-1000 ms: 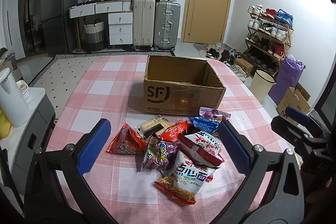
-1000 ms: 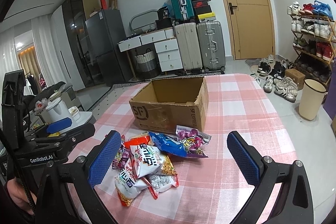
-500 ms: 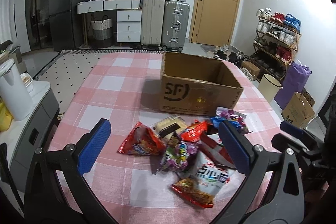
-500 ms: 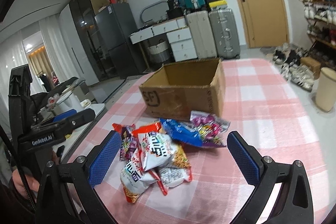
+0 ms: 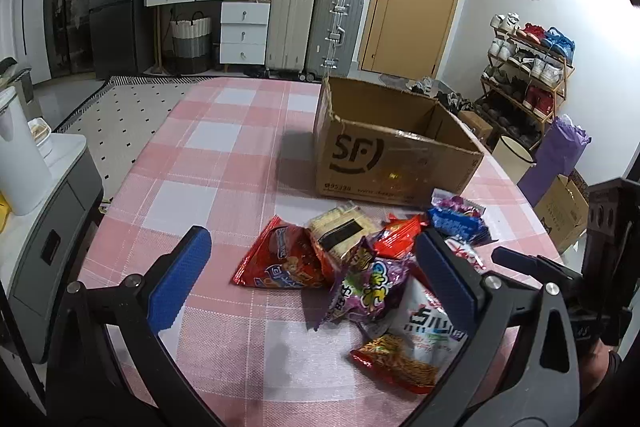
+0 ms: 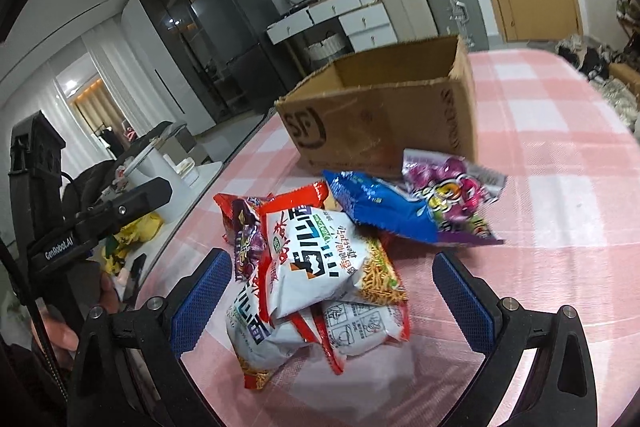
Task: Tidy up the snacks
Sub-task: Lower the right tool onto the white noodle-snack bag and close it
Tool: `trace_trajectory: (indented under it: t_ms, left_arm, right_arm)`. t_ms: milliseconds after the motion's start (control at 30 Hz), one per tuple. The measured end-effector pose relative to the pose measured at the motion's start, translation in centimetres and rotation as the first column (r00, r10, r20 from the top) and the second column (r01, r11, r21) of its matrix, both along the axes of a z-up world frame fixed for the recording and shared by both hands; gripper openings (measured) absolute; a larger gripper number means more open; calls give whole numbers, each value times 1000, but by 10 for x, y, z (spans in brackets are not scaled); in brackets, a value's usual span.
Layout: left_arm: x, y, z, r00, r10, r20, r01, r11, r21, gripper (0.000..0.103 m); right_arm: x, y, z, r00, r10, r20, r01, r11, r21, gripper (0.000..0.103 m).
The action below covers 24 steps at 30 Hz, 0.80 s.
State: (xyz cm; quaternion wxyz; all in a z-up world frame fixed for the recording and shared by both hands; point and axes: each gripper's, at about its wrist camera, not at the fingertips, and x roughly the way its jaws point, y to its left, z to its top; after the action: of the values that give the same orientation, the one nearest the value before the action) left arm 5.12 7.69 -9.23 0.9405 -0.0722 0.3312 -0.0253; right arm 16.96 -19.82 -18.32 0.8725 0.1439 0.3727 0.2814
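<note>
Both hand-held grippers, left and right, gape wide, holding nothing, above snack bags lying flat; the cardboard box opens upward.

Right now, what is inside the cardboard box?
The cardboard box is open on top; only bare inner walls show. Its floor is hidden by the near wall, so contents cannot be confirmed.
</note>
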Motion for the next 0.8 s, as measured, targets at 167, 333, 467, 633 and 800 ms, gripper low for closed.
trace_trajectory:
  t_ms: [167,333,467,633,800]
  left_arm:
    - [11,6,-14,1000,-5,-17,4,1000,-8,102]
    - [21,11,-25,999,1,-39,-1,1000,-9,102]
    - [31,16,-35,998,7,-62,-8,1000,-18,102]
    - [41,20,-47,995,15,-94,-18,999,-30,102]
    - [40,18,-47,995,15,-97,-18,999,-29,102]
  right_arm:
    - [20,8,-12,998,25,-54,-23,999,43,103]
    - [41,19,-25,994,50,-100,-43,996,73,103]
    - [50,28,-34,990,73,-123,-65,995,74,103]
    - [55,38,-43,985,107,-134,-96,992,86,81]
    - [51,32,-40,987,103,-125,-90,990,106,77]
